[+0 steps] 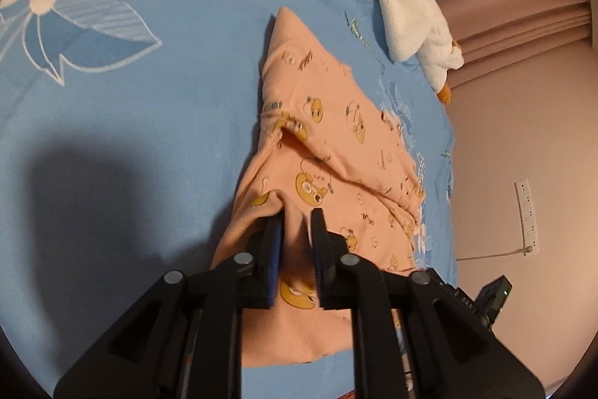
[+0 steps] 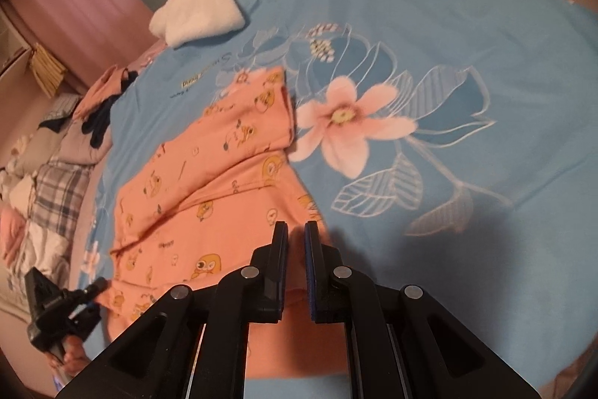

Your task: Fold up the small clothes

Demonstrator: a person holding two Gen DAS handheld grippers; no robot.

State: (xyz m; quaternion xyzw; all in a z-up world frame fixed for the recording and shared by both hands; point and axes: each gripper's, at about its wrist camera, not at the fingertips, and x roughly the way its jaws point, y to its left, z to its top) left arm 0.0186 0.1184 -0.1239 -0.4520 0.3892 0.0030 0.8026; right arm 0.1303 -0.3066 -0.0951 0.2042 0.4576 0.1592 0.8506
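white plush toy (image 1: 407, 6) lies at the bed edge beyond the peach garment (image 1: 336, 144), clothes pile (image 2: 101, 100) off to the side. garment is half folded on the blue floral bedsheet (image 1: 149, 137), cartoon print. sheet lettering is unreadable. your left gripper (image 1: 297, 217) is slightly apart, fabric between; your right gripper (image 2: 296, 230) is clamped on the hem.
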